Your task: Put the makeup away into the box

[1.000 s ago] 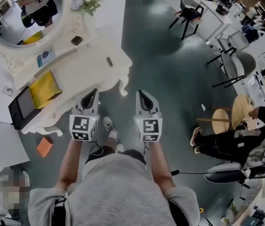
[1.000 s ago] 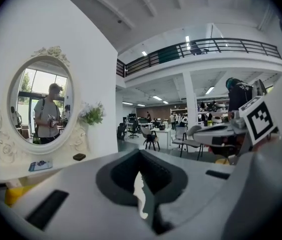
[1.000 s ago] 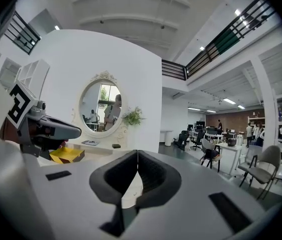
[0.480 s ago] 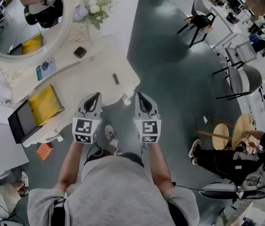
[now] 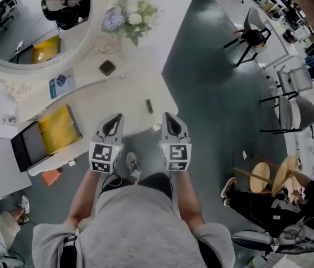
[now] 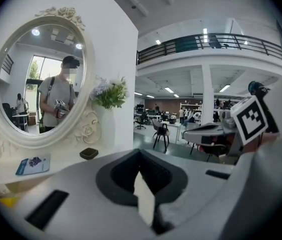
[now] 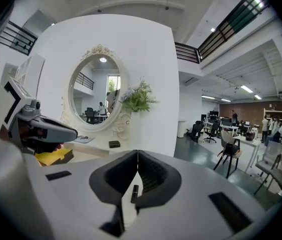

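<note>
head view: both grippers are held side by side at the front edge of the white table [image 5: 117,96], pointing towards it. the left gripper [image 5: 115,118] is over the table's front edge, its tips together and nothing in them. the right gripper [image 5: 169,118] is just off the table's front right corner, over the floor, closed and empty as well. a small dark stick [image 5: 149,106] lies on the table near that corner, apart from both grippers. a small dark square case [image 5: 107,67] sits further back on the table. the open box [image 5: 56,128], yellow inside, is at the table's left end. an oval mirror [image 5: 34,21] and a bunch of flowers [image 5: 129,18] stand at the back of the table, and a blue card [image 5: 61,84] lies on it below the mirror.

left gripper view: the left gripper [image 6: 139,156] has its jaw tips meeting, with nothing between them. beyond them on the table are the square case [image 6: 89,153], the blue card [image 6: 33,165], the mirror [image 6: 38,89] and the flowers [image 6: 109,93].

right gripper view: the right gripper [image 7: 137,156] is fully closed and holds nothing. the dark stick [image 7: 134,193] shows through the slit below the tips, lying on the table. the box [image 7: 55,156] is at the table's left end, partly behind the left gripper [image 7: 50,129].
</note>
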A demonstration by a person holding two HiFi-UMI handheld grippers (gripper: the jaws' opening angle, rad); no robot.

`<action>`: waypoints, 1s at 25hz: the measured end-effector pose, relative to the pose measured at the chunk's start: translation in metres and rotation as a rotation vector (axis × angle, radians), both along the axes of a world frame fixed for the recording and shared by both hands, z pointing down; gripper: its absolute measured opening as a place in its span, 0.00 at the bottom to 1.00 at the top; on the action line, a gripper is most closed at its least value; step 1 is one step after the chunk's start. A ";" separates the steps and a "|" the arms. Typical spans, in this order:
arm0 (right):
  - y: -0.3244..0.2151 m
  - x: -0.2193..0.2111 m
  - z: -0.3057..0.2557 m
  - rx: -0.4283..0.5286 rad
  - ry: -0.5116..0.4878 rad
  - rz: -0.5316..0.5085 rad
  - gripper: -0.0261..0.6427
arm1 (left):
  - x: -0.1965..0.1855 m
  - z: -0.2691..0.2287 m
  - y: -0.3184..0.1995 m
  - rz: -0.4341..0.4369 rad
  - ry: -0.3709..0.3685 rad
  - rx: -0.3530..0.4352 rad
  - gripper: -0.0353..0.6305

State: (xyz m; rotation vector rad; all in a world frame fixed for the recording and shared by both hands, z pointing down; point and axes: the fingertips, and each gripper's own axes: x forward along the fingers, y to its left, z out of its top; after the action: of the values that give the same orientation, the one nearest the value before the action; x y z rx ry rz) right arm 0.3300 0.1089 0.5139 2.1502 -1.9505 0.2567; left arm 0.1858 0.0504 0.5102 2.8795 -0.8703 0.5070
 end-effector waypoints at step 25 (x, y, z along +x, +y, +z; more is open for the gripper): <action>-0.081 0.002 0.151 -0.359 -0.144 -0.139 0.27 | 0.001 0.088 -0.063 -0.112 -0.109 -0.157 0.05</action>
State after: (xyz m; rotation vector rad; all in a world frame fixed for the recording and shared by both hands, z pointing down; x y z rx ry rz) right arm 0.3315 0.0277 0.6649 1.8035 -1.9407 0.6953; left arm 0.1870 -0.0130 0.5986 2.6663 -0.9545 0.6923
